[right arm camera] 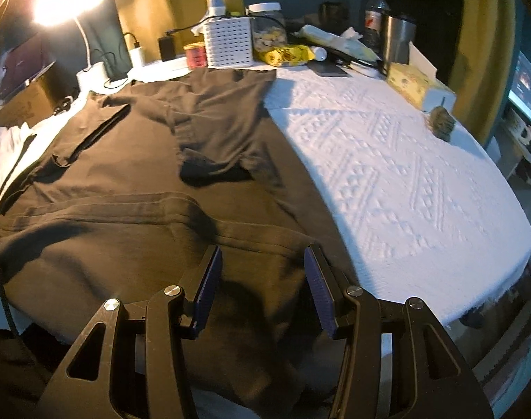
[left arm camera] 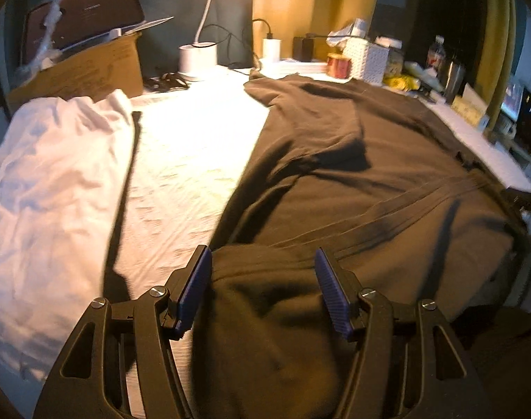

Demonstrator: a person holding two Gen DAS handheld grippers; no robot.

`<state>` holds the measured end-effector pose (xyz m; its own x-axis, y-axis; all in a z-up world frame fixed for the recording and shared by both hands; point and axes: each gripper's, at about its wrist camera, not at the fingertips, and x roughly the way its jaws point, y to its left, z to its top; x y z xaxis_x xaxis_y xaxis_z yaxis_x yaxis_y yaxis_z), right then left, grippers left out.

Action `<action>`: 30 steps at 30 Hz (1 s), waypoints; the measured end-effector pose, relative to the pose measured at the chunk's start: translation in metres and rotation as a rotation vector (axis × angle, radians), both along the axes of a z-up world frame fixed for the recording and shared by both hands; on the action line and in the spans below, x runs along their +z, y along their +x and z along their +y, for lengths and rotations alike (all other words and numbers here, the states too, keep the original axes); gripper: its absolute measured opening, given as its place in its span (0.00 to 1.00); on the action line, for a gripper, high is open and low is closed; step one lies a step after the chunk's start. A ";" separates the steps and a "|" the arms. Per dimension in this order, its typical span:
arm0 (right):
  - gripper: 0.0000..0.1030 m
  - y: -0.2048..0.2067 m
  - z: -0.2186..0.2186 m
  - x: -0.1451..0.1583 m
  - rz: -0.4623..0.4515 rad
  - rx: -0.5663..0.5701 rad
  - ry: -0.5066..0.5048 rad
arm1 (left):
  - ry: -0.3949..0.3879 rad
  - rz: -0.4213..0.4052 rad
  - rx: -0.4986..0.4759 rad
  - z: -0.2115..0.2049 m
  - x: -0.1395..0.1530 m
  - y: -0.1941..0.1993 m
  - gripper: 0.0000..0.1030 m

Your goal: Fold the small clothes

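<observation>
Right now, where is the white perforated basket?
In the right wrist view the white perforated basket stands at the far edge of the table, just behind the brown garment, between the red tin on its left and the clear jar on its right.

1. One dark shirt (right arm camera: pixel 133 188) under both hand-held grippers.
2. One white garment (left arm camera: pixel 52 181) left of the left hand-held gripper (left arm camera: pixel 263 286).
3. One lit lamp (right arm camera: pixel 70 3) far ahead.
4. One white perforated basket (right arm camera: pixel 229 43) ahead.
5. One red tin (right arm camera: pixel 195 56) beside it.
6. One water bottle (right arm camera: pixel 375 17) ahead-right.
7. One tissue box (right arm camera: pixel 417 85) ahead-right of the right hand-held gripper (right arm camera: pixel 262 279).
</observation>
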<state>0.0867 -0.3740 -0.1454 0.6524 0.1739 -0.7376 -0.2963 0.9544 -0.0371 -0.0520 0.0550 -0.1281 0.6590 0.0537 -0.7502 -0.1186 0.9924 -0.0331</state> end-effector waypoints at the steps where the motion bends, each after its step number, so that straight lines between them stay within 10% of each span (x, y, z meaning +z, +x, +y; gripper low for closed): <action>1: 0.50 0.000 -0.003 0.000 -0.002 -0.011 -0.002 | 0.019 0.007 0.004 0.001 -0.002 -0.001 0.59; 10: 0.50 -0.003 -0.004 -0.010 0.009 0.003 -0.042 | 0.037 -0.002 -0.031 0.001 -0.004 -0.006 0.42; 17: 0.07 -0.007 0.009 -0.010 -0.008 0.061 -0.047 | 0.067 0.010 -0.064 -0.007 -0.006 -0.002 0.18; 30: 0.05 -0.021 0.007 0.027 -0.115 0.064 -0.023 | 0.078 -0.088 -0.062 -0.011 0.026 -0.017 0.06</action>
